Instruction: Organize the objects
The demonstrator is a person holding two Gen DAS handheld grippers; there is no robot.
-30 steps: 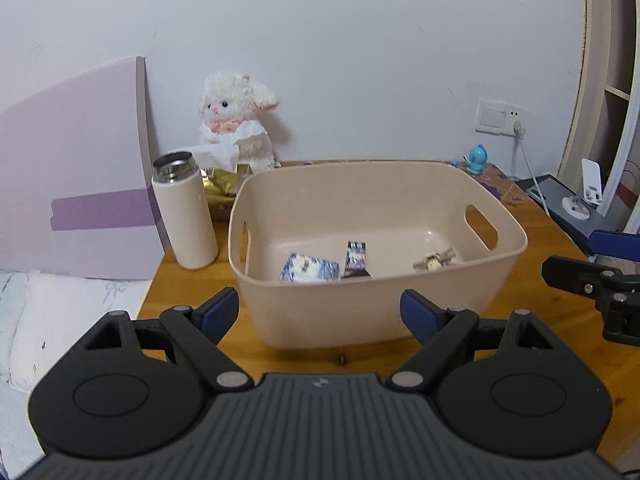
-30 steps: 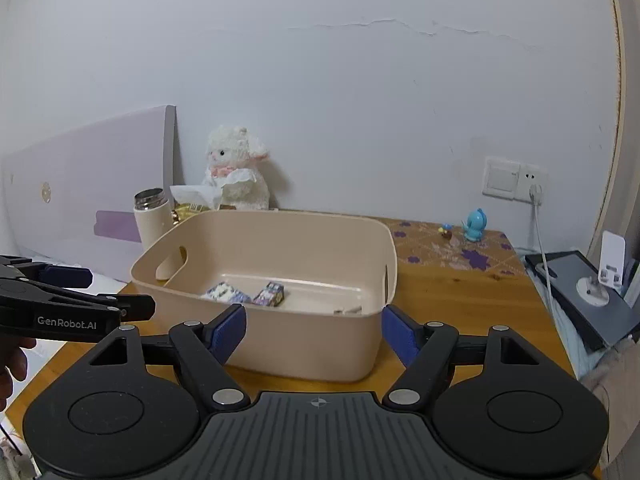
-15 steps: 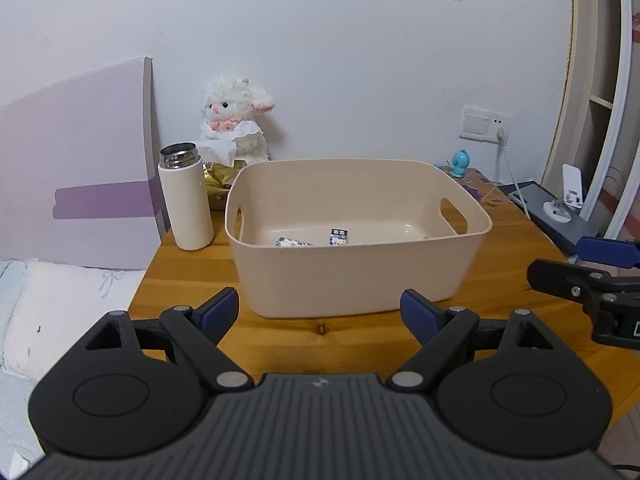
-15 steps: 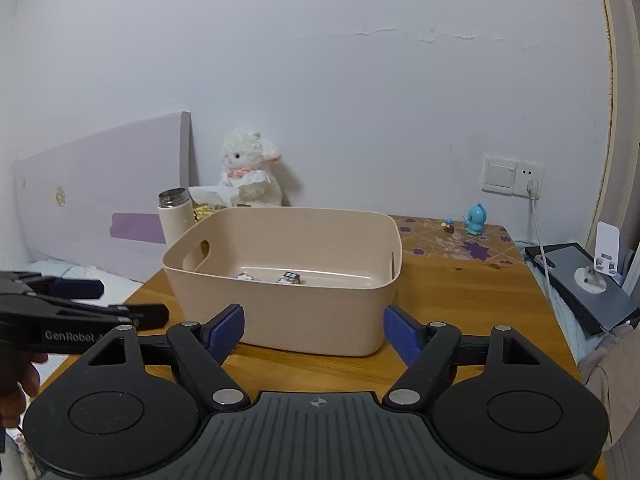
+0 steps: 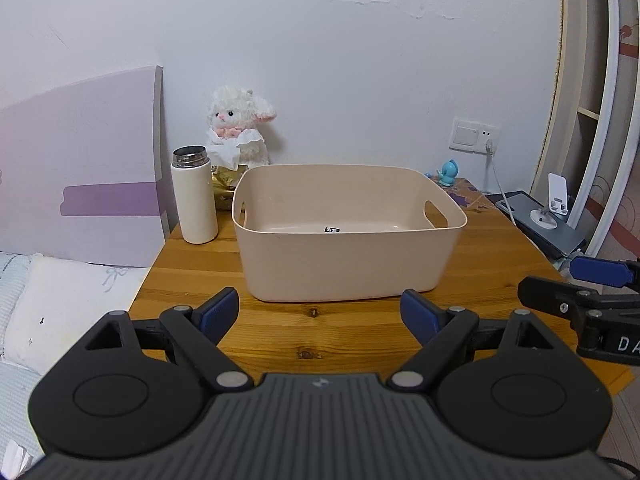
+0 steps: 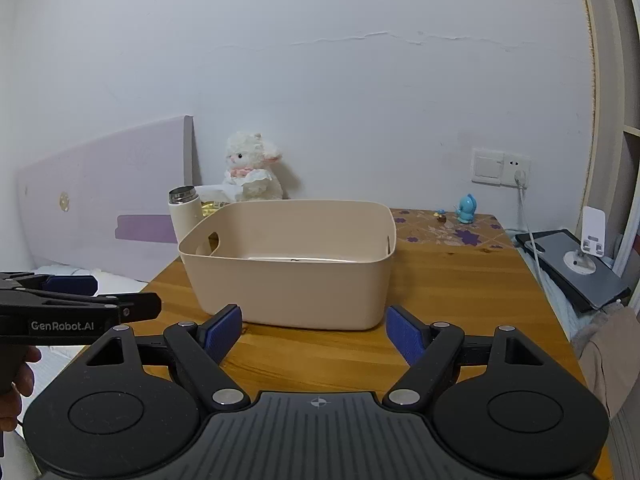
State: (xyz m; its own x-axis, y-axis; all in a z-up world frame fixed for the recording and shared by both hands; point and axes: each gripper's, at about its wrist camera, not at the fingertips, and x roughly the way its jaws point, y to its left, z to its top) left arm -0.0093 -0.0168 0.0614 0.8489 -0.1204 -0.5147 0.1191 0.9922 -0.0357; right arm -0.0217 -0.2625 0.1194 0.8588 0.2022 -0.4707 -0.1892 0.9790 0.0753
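A beige plastic bin [image 5: 348,268] stands on the wooden table [image 5: 360,336]; it also shows in the right wrist view [image 6: 288,292]. Its near wall hides the contents except the top of a small dark packet [image 5: 331,230]. My left gripper [image 5: 320,314] is open and empty, in front of the bin and apart from it. My right gripper [image 6: 314,334] is open and empty, also in front of the bin. In the left wrist view the right gripper shows at the right edge [image 5: 576,286]. In the right wrist view the left gripper shows at the left edge [image 6: 92,300].
A white flask [image 5: 194,196], a plush lamb [image 5: 236,132] and a gold tissue pack [image 5: 224,186] stand behind the bin on the left. A small blue figure [image 6: 467,209] stands at the back right. A tablet with a phone stand [image 6: 576,268] lies right of the table. A bed [image 5: 60,304] lies left.
Both grippers have pulled back and dropped lower, so the bin looks farther and its contents have sunk behind the near wall. Both stay open.
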